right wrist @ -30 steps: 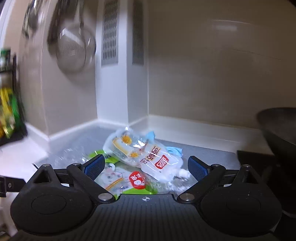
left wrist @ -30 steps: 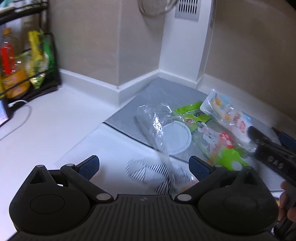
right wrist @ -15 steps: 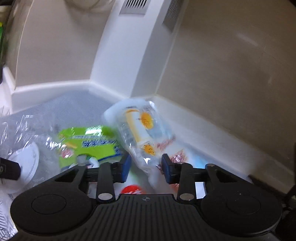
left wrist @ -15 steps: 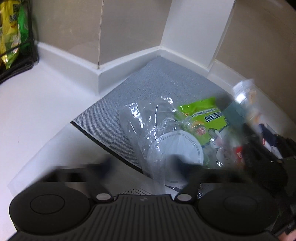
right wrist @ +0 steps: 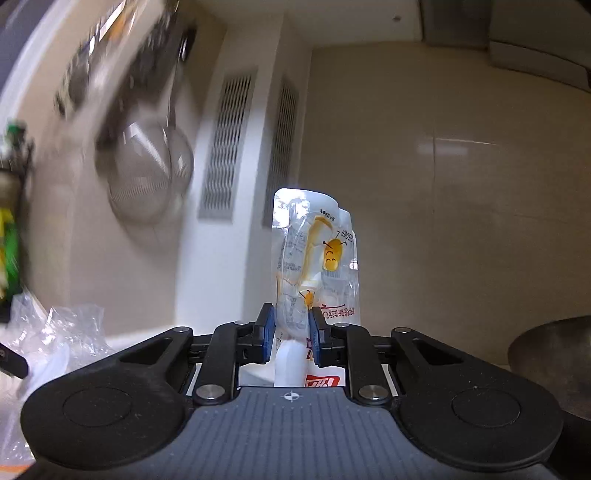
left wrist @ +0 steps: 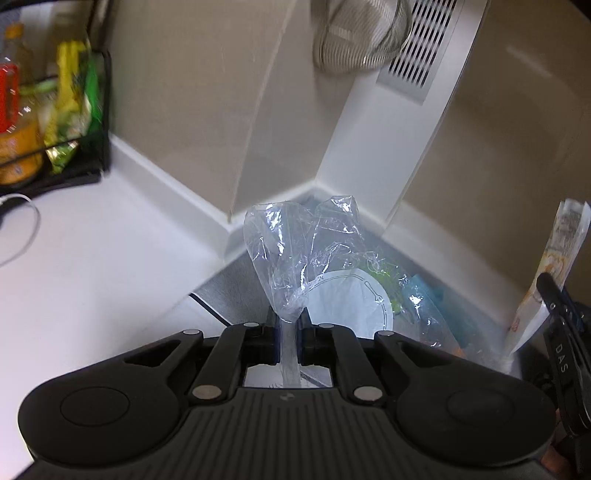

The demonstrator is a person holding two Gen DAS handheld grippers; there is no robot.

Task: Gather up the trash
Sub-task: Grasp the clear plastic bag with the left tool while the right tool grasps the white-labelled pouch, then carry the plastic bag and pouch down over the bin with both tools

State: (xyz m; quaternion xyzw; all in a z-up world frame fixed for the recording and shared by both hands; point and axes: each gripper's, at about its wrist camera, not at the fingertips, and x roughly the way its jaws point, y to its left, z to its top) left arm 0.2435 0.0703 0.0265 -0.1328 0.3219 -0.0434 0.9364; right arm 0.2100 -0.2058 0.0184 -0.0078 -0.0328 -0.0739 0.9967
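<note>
Clear plastic wrapper (left wrist: 295, 254) hides green packet (left wrist: 384, 273) before strainer (left wrist: 358, 33).

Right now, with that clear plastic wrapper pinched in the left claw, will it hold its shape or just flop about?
Probably flop: the clear plastic wrapper is thin, crinkled film, bunched to a narrow neck where the left claw pinches it. It looks very light, since its upper part stands up by itself. It may be slippery, being glossy.

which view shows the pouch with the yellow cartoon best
The right wrist view. The pouch stands upright dead centre there, print facing the camera, pinched between the right gripper's fingers. The left wrist view catches only a narrow, edge-on strip of it at the far right.
</note>
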